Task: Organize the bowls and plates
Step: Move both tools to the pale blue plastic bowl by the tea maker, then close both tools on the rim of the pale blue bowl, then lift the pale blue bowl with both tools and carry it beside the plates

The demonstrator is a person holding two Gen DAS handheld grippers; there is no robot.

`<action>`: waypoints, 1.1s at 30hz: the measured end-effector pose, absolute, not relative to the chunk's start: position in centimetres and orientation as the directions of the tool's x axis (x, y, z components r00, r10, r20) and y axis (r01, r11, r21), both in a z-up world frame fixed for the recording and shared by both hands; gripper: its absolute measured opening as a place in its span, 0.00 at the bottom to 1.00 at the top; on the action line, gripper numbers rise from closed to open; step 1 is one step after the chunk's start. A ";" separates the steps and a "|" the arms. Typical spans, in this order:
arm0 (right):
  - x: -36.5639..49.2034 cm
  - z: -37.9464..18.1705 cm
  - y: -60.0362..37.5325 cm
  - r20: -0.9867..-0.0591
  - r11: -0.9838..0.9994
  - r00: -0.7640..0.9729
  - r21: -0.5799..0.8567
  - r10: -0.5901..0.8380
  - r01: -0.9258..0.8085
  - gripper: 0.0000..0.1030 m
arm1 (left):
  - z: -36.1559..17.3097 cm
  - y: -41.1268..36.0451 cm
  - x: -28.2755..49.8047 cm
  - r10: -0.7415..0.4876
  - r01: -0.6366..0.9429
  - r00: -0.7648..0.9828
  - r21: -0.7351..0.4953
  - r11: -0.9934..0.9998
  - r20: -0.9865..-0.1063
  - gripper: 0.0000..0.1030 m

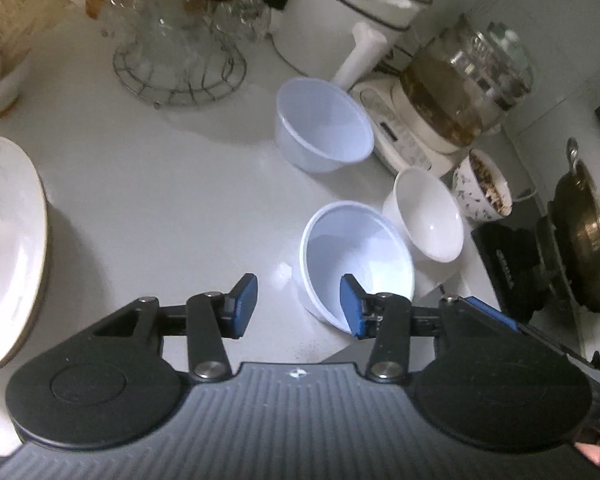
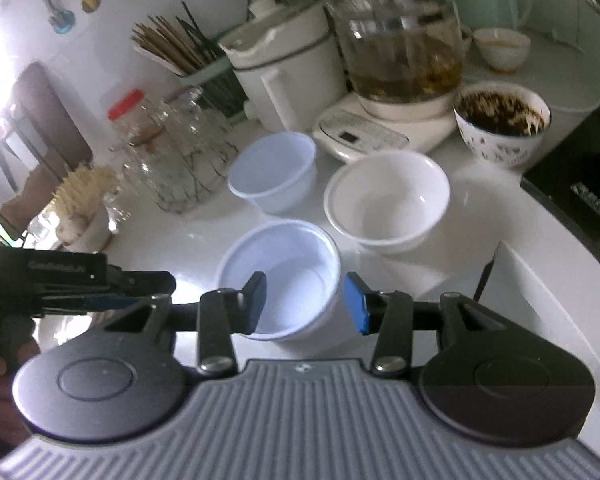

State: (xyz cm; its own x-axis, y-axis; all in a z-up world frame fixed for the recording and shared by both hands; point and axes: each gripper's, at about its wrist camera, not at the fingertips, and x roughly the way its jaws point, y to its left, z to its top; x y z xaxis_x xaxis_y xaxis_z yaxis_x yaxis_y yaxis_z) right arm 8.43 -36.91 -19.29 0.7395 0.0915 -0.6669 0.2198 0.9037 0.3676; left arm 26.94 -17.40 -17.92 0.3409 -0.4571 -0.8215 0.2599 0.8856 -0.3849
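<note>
Right gripper (image 2: 306, 304) and left gripper (image 1: 298, 306), fingers spread and pinching nothing, are being aimed at the near plastic bowl (image 2: 280, 280) on the bench (image 1: 160, 200) (likely for stacking).

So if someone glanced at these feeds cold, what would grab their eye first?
Probably the three empty white bowls clustered on the counter: the nearest bowl sits right in front of the open right gripper, with two more behind it. Next, the glass kettle of brownish liquid at the back, and the big plate at the left wrist view's left edge.
</note>
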 end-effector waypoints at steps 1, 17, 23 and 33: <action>8.7 -19.6 -37.1 -0.665 0.902 0.740 0.375 0.101 0.213 0.44 | -18.3 -17.6 27.1 -0.458 0.256 0.336 -0.389 0.885 -0.823 0.49; 12.3 -23.7 -37.5 -0.680 0.898 0.730 0.365 0.076 0.247 0.21 | -22.5 -20.4 29.7 -0.506 0.311 0.301 -0.418 0.853 -0.808 0.10; 13.0 -23.1 -37.4 -0.679 0.899 0.728 0.374 0.096 0.230 0.15 | -21.2 -19.6 30.3 -0.510 0.297 0.326 -0.426 0.855 -0.796 0.09; 14.6 -19.4 -34.4 -0.642 0.916 0.749 0.381 0.162 0.129 0.15 | -16.5 -15.6 30.6 -0.493 0.243 0.385 -0.430 0.870 -0.780 0.09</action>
State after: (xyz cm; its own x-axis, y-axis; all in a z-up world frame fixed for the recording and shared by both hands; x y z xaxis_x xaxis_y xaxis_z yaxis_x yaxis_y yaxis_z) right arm 14.56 -34.39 -19.41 0.7491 0.1618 -0.6424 0.1285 0.9158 0.3805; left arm 30.58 -15.59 -16.54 0.3853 -0.4930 -0.7801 0.2427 0.8697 -0.4297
